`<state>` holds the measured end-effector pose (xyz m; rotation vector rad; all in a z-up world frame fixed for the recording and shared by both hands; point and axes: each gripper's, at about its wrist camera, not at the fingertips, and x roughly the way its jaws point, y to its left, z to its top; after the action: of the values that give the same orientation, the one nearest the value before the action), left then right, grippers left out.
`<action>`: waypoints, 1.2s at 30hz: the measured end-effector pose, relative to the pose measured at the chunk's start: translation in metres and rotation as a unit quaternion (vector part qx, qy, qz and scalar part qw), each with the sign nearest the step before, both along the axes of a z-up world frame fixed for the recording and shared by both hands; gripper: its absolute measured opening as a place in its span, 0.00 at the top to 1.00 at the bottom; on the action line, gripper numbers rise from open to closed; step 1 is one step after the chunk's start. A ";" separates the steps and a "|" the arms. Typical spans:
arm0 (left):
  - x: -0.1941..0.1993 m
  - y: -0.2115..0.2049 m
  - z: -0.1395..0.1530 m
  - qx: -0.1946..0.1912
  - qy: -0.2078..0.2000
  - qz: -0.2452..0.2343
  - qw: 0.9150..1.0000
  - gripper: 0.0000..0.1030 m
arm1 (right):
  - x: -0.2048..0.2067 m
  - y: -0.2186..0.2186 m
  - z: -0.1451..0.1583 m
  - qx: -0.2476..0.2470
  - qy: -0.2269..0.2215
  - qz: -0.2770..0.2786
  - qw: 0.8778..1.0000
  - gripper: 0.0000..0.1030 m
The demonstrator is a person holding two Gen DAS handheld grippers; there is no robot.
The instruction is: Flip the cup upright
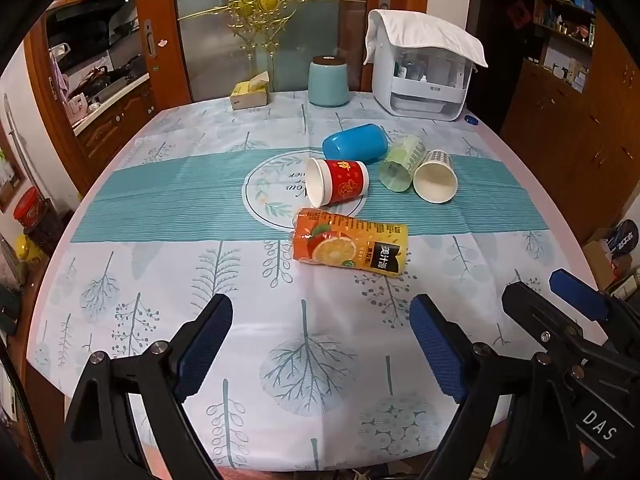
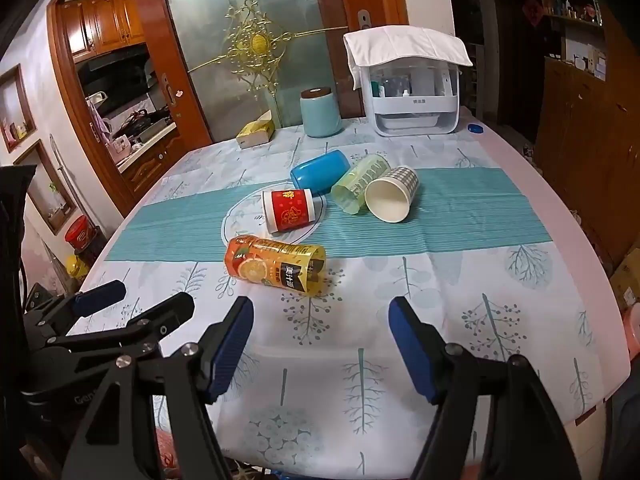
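Observation:
Several cups lie on their sides mid-table: a red paper cup, a blue plastic cup, a green translucent cup, a checked white paper cup and an orange juice-label cup. My left gripper is open and empty, above the near tablecloth. My right gripper is open and empty, beside it on the right. Both are short of the orange cup.
At the table's far edge stand a teal canister, a tissue box and a white appliance under a cloth. A blue cap lies beside it. The patterned tablecloth covers the table.

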<state>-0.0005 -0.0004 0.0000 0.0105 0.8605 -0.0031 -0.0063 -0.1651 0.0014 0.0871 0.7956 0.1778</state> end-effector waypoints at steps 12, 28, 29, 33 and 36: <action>0.004 0.005 0.000 -0.026 0.018 0.002 1.000 0.17 | 0.000 -0.001 0.003 0.008 0.003 0.001 1.000 0.31; 0.002 0.004 -0.011 -0.030 0.029 0.002 0.999 0.19 | 0.001 0.002 -0.006 0.010 0.012 0.002 1.000 0.31; 0.003 0.004 -0.011 -0.030 0.030 0.002 0.999 0.19 | 0.002 0.001 -0.007 0.010 0.013 0.002 1.000 0.31; 0.004 0.004 -0.012 -0.031 0.033 0.002 0.999 0.19 | 0.002 0.002 -0.009 0.010 0.016 0.002 1.000 0.31; 0.004 0.004 -0.013 -0.031 0.033 0.002 0.999 0.19 | 0.003 0.002 -0.009 0.010 0.017 0.002 1.000 0.31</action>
<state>0.0034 0.0034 -0.0128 -0.0494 0.9252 -0.0264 -0.0035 -0.1630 -0.0075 0.1082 0.8277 0.1892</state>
